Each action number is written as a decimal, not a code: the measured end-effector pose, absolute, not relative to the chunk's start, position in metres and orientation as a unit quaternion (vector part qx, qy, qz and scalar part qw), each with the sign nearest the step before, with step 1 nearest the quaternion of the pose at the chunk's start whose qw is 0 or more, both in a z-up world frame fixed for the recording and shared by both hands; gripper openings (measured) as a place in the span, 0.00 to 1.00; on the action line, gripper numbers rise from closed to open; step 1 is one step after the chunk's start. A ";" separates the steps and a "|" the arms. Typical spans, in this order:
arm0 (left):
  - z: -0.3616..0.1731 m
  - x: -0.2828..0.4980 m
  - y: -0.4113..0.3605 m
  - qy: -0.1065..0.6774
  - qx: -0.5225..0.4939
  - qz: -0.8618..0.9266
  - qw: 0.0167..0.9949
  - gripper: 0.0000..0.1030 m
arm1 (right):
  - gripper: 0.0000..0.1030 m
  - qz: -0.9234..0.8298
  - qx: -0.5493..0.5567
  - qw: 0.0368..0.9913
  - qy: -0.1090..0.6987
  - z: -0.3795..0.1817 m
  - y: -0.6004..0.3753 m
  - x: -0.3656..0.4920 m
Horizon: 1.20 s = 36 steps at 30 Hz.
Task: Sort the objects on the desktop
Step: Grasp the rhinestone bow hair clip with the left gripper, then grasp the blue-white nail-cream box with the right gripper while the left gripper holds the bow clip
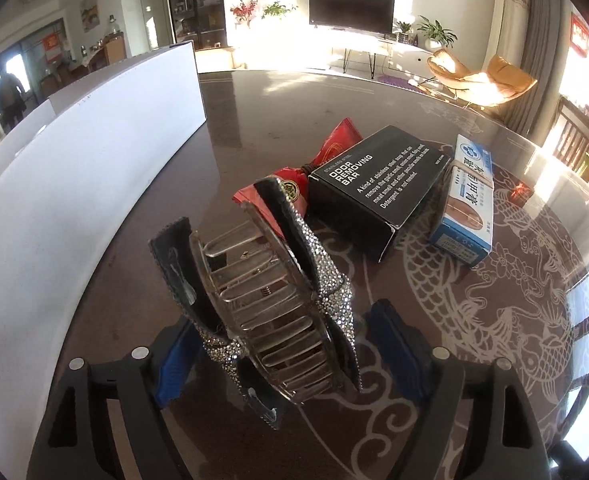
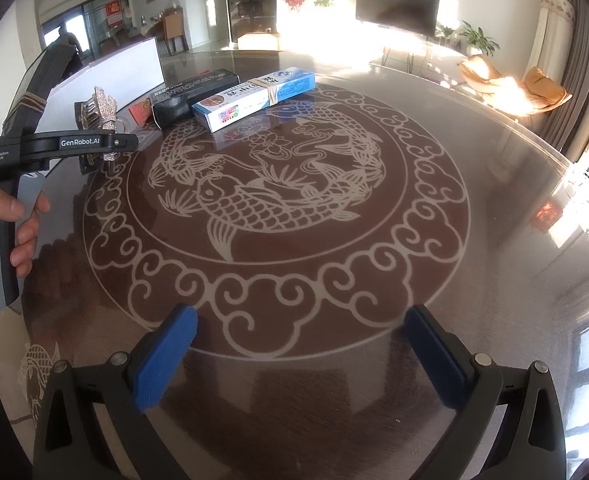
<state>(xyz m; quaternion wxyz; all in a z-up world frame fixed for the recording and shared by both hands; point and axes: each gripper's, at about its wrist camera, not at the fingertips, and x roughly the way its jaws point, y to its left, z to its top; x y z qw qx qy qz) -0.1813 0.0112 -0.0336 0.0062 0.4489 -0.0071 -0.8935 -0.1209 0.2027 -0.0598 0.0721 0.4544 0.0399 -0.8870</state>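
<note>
The left tongs (image 1: 282, 354) fill the bottom of their own view, blue pads spread wide to either side of a rhinestone hair claw (image 1: 270, 300); the claw stands between the pads on its edge, and neither pad looks pressed against it, though the left pad is partly hidden behind it, so I read the tongs as open and holding nothing. The claw sits on the glossy brown surface (image 1: 494, 320) just beside a long white box (image 1: 74, 200), whose wall curves along the left. Beyond the claw lie a red packet (image 1: 334, 148), a black soap box (image 1: 378, 188) and a blue-and-white ointment carton (image 1: 468, 196), close together in a loose row; the packet is partly tucked under the black box.

In the right wrist view the right tongs (image 2: 298, 356) hover over bare patterned tabletop, pads well apart and empty; a hand (image 2: 10, 232) grips the other tool's handle at the left edge.

As for progress, the claw seems set down by the white box, perhaps its sorted spot; the packet, black box and carton appear unsorted, so most of the work looks left to do.
</note>
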 end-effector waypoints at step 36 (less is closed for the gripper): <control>-0.030 -0.110 -0.034 -0.017 0.435 -0.900 -0.018 0.51 | 1.00 -0.887 0.455 0.072 0.040 -0.060 0.203 -0.121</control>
